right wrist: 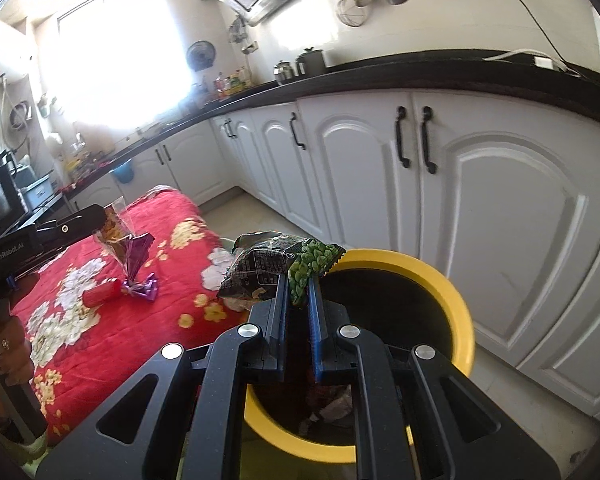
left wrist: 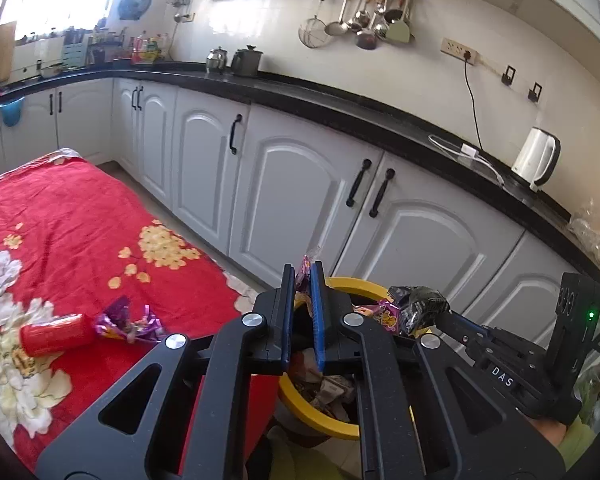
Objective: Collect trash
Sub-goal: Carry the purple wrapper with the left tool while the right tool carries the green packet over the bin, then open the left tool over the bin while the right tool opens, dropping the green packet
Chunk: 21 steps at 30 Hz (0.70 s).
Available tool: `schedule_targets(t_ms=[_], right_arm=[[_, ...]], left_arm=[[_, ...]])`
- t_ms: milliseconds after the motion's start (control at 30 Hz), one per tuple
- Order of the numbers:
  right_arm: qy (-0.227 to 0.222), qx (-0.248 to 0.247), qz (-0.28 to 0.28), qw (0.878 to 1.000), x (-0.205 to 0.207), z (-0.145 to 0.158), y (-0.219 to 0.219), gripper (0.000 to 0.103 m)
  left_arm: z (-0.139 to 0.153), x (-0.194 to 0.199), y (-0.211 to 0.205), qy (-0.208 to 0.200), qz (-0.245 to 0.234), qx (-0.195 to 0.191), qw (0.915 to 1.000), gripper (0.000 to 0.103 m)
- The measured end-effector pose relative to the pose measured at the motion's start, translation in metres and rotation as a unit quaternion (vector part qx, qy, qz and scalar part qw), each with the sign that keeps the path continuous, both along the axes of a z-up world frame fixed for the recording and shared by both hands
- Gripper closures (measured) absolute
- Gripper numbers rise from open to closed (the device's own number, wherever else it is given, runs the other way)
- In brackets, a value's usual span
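While the red flowered bedspread (left wrist: 80,216) fills the left side, a yellow-rimmed bin (right wrist: 452,296) stands beside it with crumpled trash inside. Over the bin, the right gripper (right wrist: 298,300) is clenched on a dark green snack packet (right wrist: 284,266), and the left gripper (left wrist: 302,300) pinches a purple wrapper (left wrist: 305,270). A red cylinder (left wrist: 54,334) and a second purple wrapper (left wrist: 128,324) lie on the bedspread.
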State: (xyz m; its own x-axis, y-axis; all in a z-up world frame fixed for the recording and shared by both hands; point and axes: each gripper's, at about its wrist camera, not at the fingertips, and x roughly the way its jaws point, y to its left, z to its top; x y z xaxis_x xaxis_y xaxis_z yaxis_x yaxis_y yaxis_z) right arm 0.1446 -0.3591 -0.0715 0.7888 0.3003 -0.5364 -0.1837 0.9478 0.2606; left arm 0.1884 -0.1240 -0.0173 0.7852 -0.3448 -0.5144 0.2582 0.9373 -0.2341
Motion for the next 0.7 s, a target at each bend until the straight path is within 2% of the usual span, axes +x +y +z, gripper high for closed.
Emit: schedule_targets(t_ms=[367,700], right_arm=[[0.022,-0.013,-0.036,0.999,0.002,-0.022,-0.027,0.094],[0.059,-0.024,-0.049,0.997,0.009,-0.047,-0.035,0.094]], left_arm=[[-0.02,0.014,-0.031,0.016,-0.025,0.013,0.9995,0.099],[-0.045,0.03,-0.047,0.046,-0.035,0.019,0.9981,0.099]])
